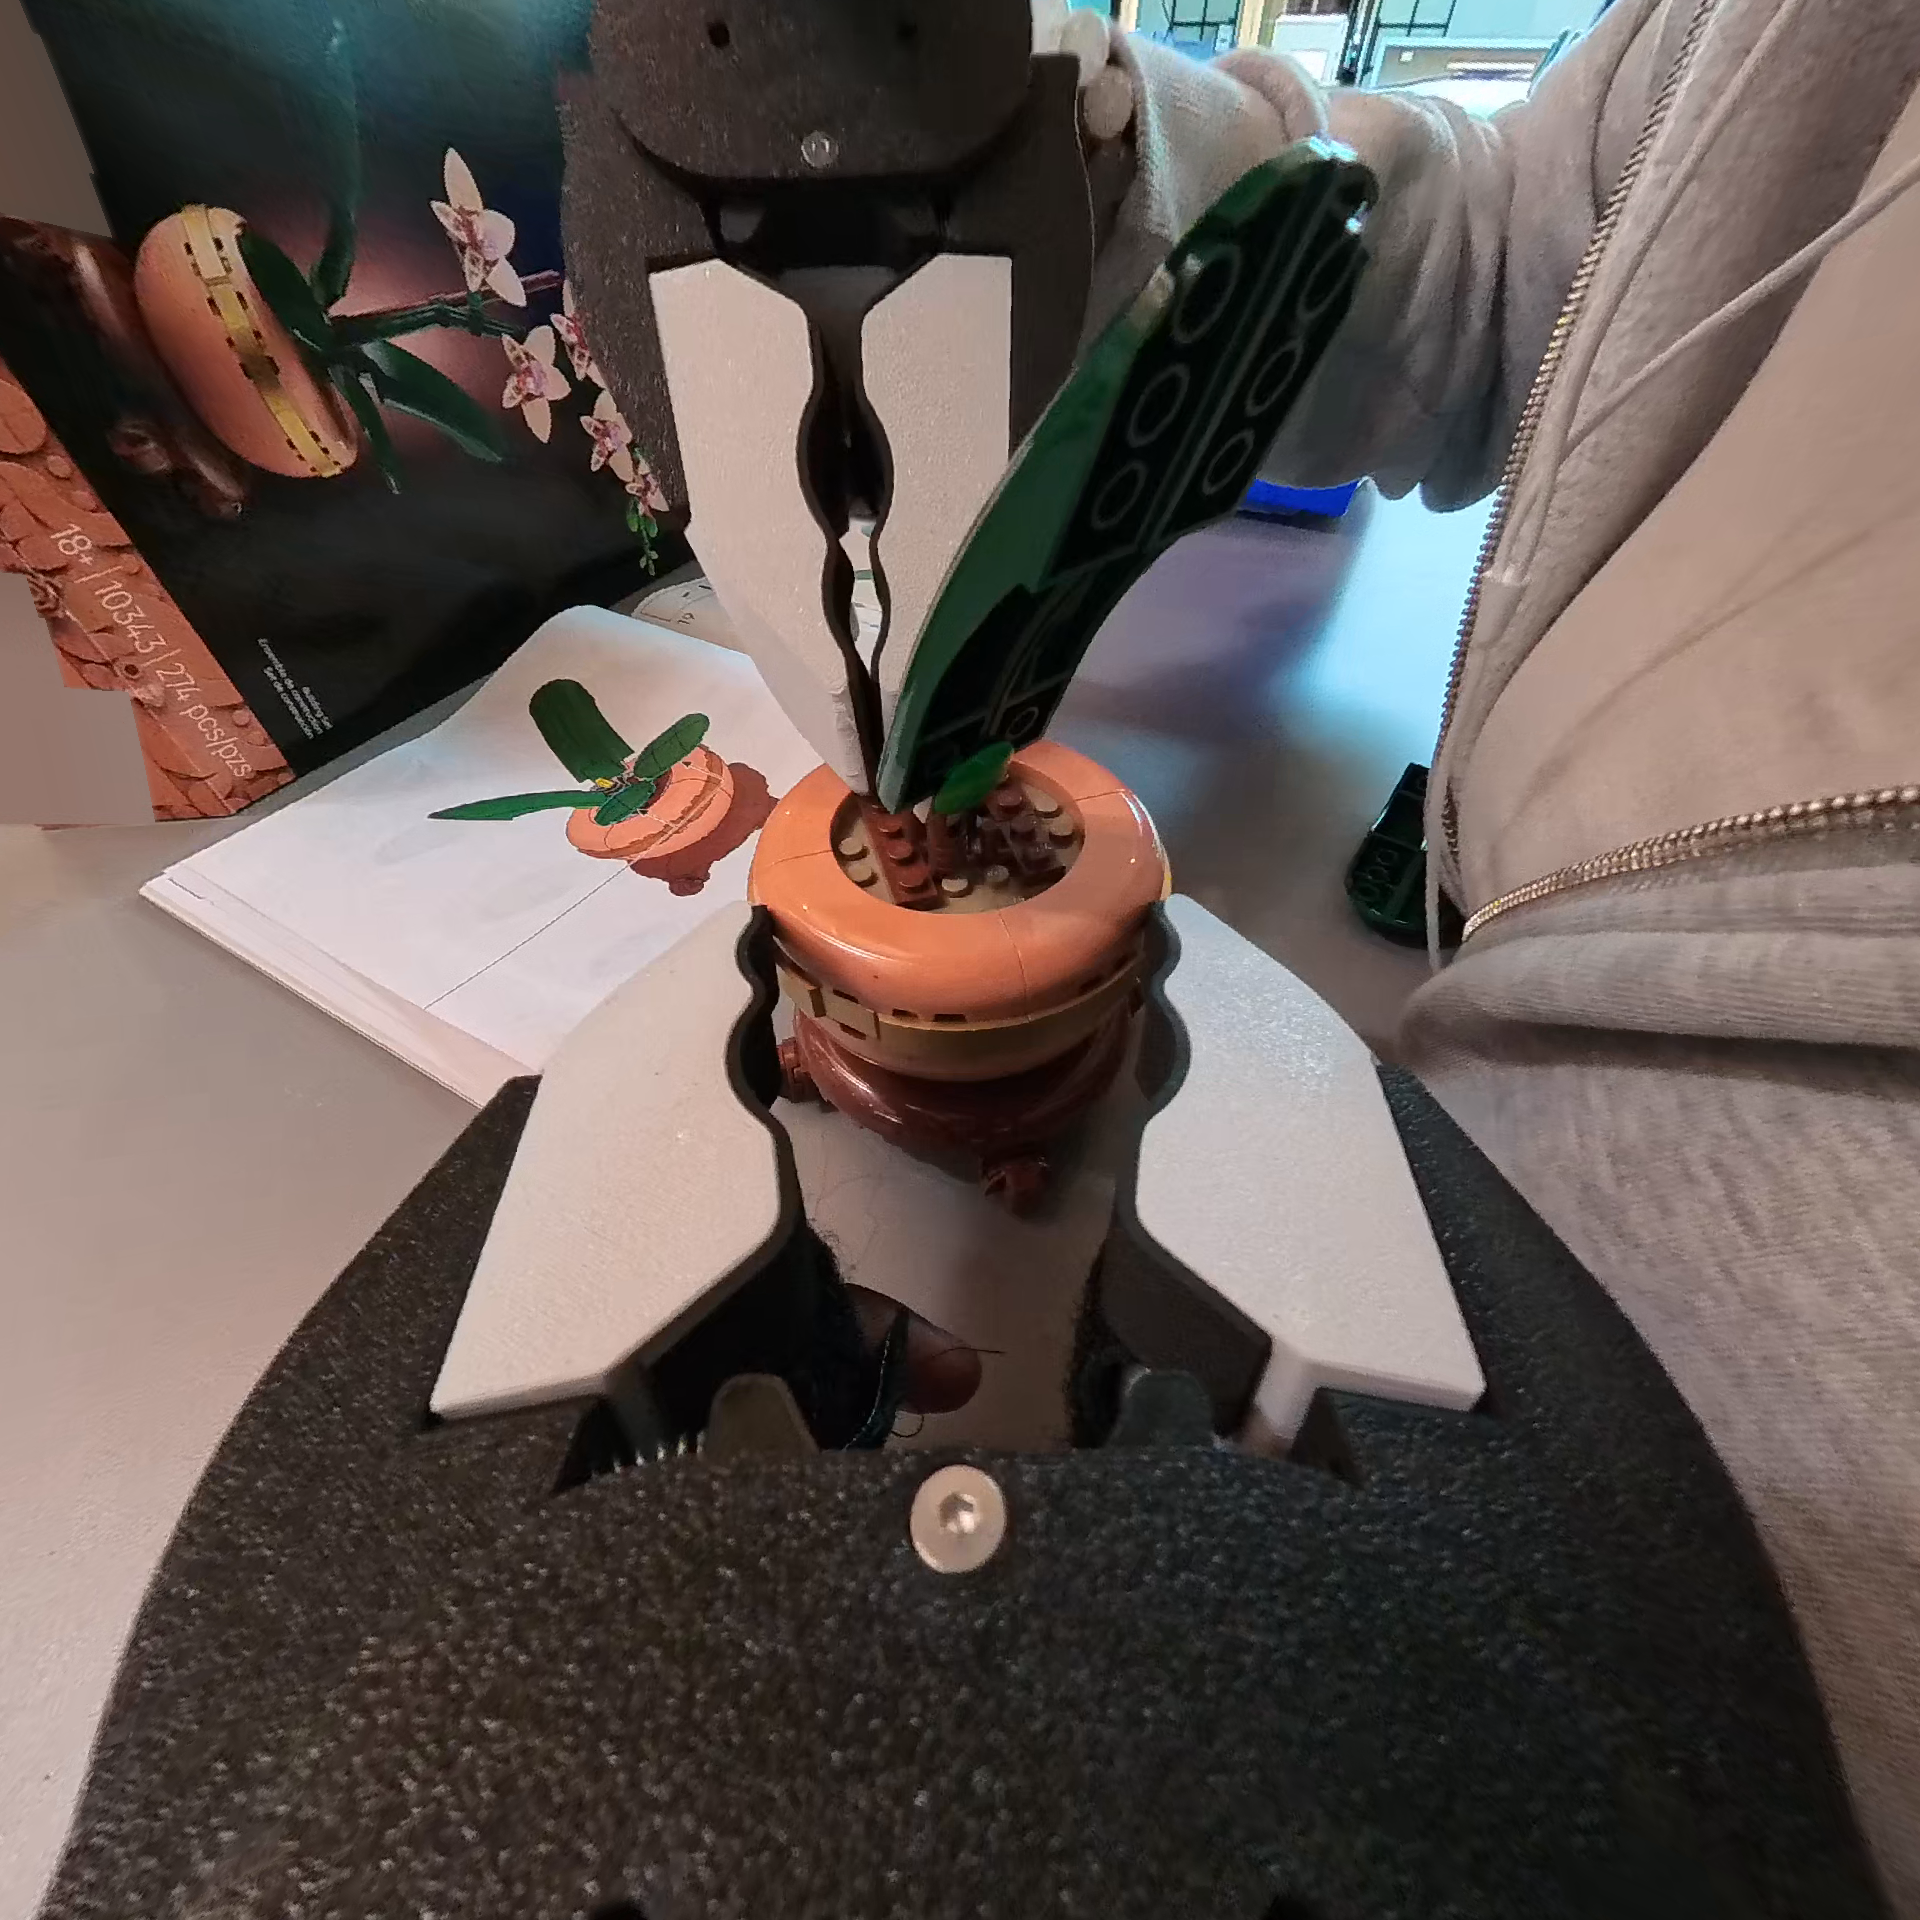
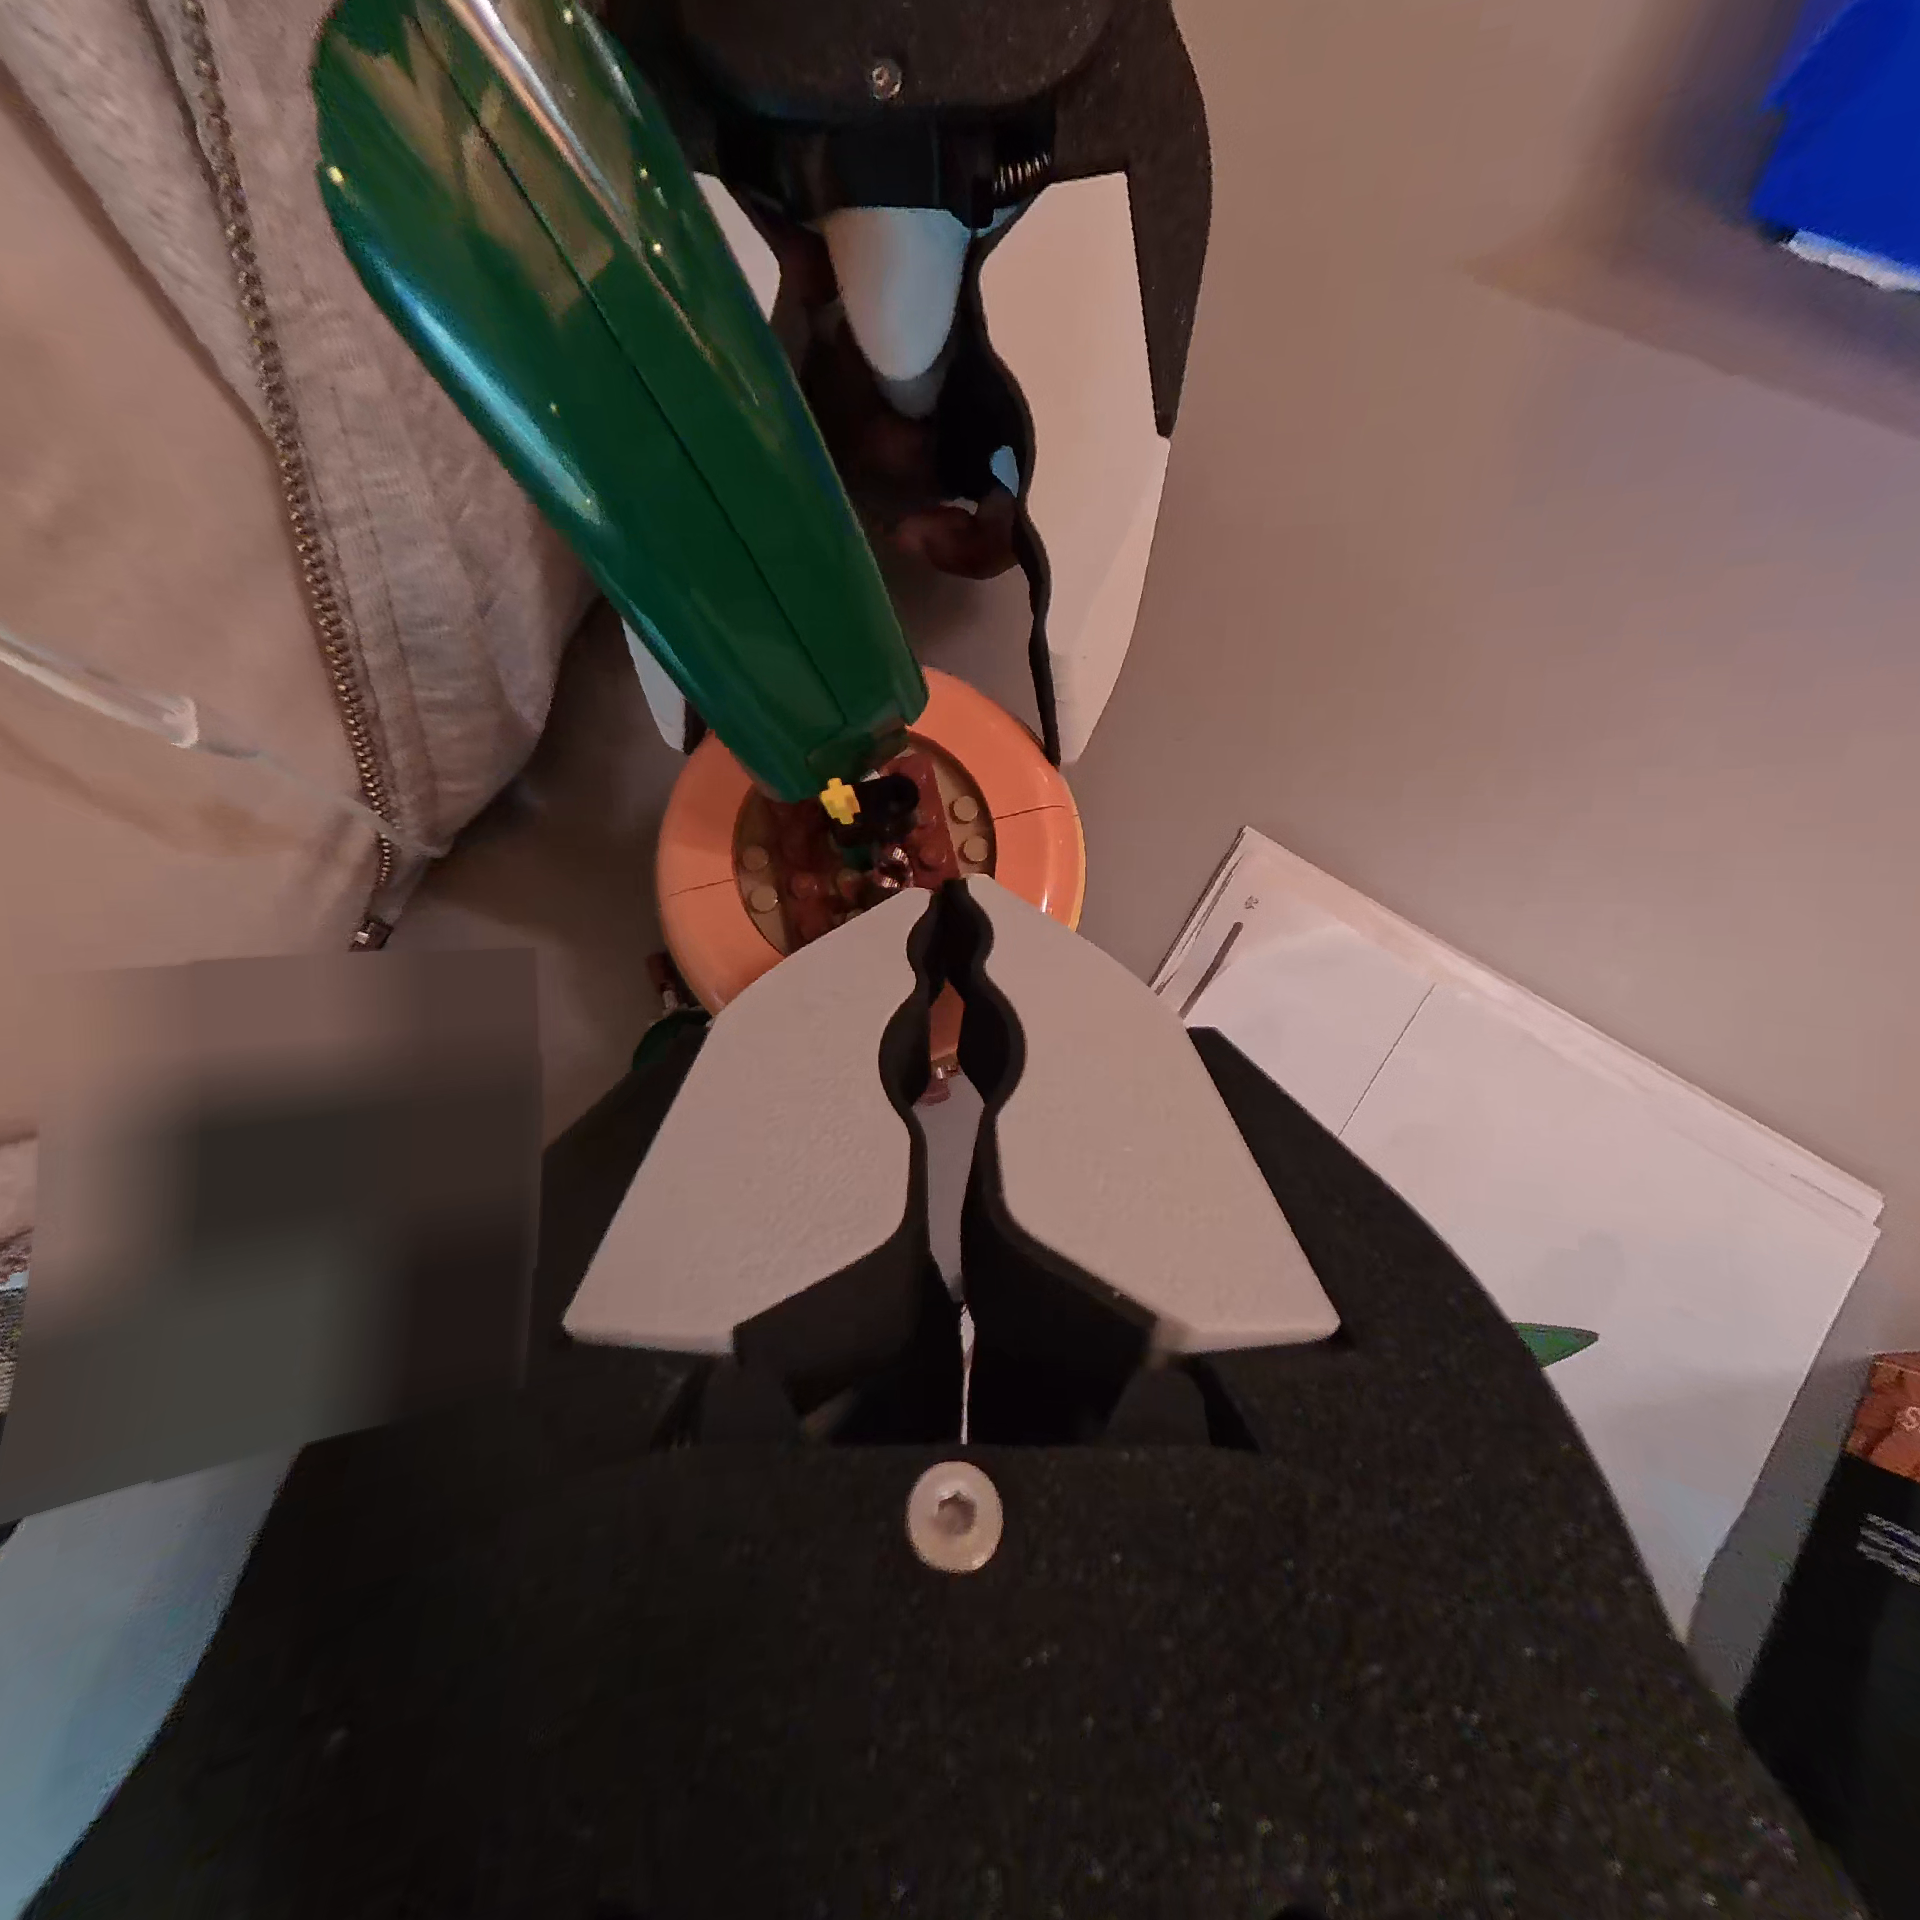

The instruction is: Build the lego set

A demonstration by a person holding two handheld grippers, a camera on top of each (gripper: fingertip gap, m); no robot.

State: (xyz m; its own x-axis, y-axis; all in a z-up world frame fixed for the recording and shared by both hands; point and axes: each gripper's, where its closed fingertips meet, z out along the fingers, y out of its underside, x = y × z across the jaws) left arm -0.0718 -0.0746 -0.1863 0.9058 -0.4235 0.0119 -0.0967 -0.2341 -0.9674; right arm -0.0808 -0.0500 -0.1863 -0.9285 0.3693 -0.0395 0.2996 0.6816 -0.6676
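Observation:
A peach Lego flower pot (image 1: 1091, 862) on a dark brown base (image 1: 935, 1101) stands on the table between my left gripper's (image 1: 956, 935) fingers, which are shut on its sides. A large dark green leaf (image 1: 1132, 468) rises tilted from the studded inside of the pot. My right gripper (image 1: 857, 769) comes down from above, shut, with its tips inside the pot's mouth beside the leaf's foot. In the right wrist view the shut right gripper (image 2: 951, 899) sits over the pot (image 2: 1029, 821), with the leaf (image 2: 623, 416) to the upper left. What the tips touch is hidden.
An open instruction booklet (image 1: 499, 883) lies left of the pot, also in the right wrist view (image 2: 1507, 1143). The set's box (image 1: 260, 468) stands behind it. A person's grey zip hoodie (image 1: 1662, 727) fills the right side. A loose dark green leaf piece (image 1: 1392, 862) lies by the hoodie. My two grippers' fingertips are within a few centimetres of each other. The left tips stand about 12 centimeters off the loose dark green leaf piece (image 1: 1392, 862).

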